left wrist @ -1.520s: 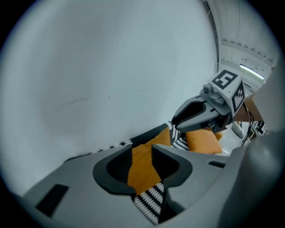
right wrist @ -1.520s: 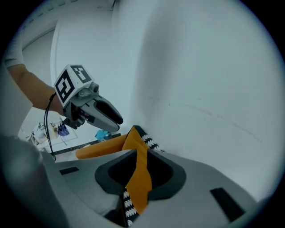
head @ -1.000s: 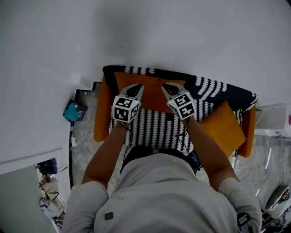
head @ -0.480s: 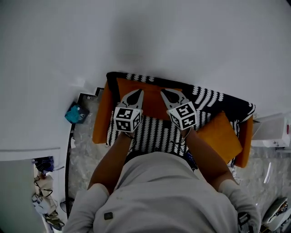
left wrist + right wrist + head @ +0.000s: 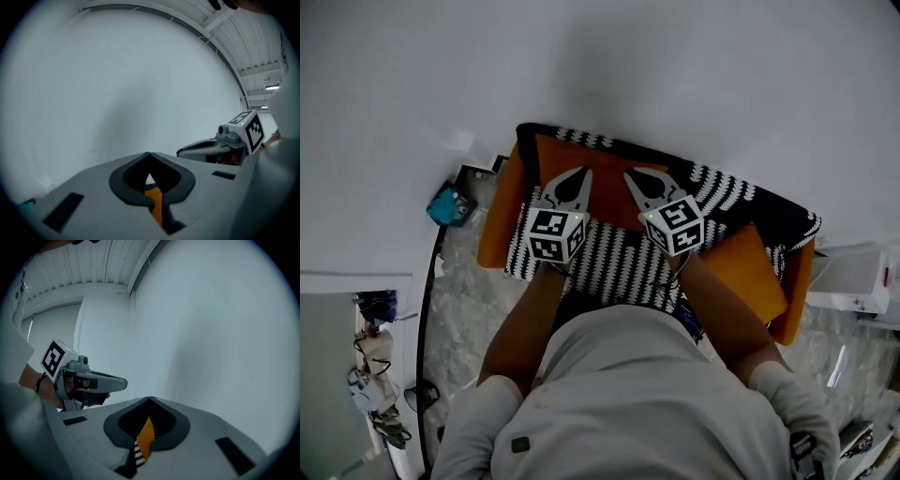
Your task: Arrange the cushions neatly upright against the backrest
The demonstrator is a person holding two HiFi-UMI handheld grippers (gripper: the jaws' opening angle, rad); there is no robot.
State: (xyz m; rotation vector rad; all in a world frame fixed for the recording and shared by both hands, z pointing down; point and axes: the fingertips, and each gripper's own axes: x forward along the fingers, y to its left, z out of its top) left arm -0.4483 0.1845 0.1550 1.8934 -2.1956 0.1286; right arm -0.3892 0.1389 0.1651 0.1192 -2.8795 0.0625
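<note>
Overhead, the left gripper (image 5: 579,176) and the right gripper (image 5: 634,178) hover side by side above a plain orange rectangular cushion (image 5: 607,192) at the back of a low orange sofa (image 5: 494,230). Each gripper's own view shows its jaws closed tip to tip with nothing pinched between them. Orange cloth shows only through the gap lower down, beyond the jaws.

The seat and backrest are draped in a black-and-white patterned throw (image 5: 619,267). The cushion rests on it against the backrest, its lower edge hidden by the grippers and their marker cubes. A second orange square cushion (image 5: 745,272) lies at the right end of the seat, beside the sofa's right arm and apart from the first — the person's right forearm covers its near corner.

Behind the sofa rises a bare white wall (image 5: 675,75). On the pale marbled floor (image 5: 469,281) to the left sits a small teal object (image 5: 447,204) — a white box (image 5: 851,277) stands to the right.
</note>
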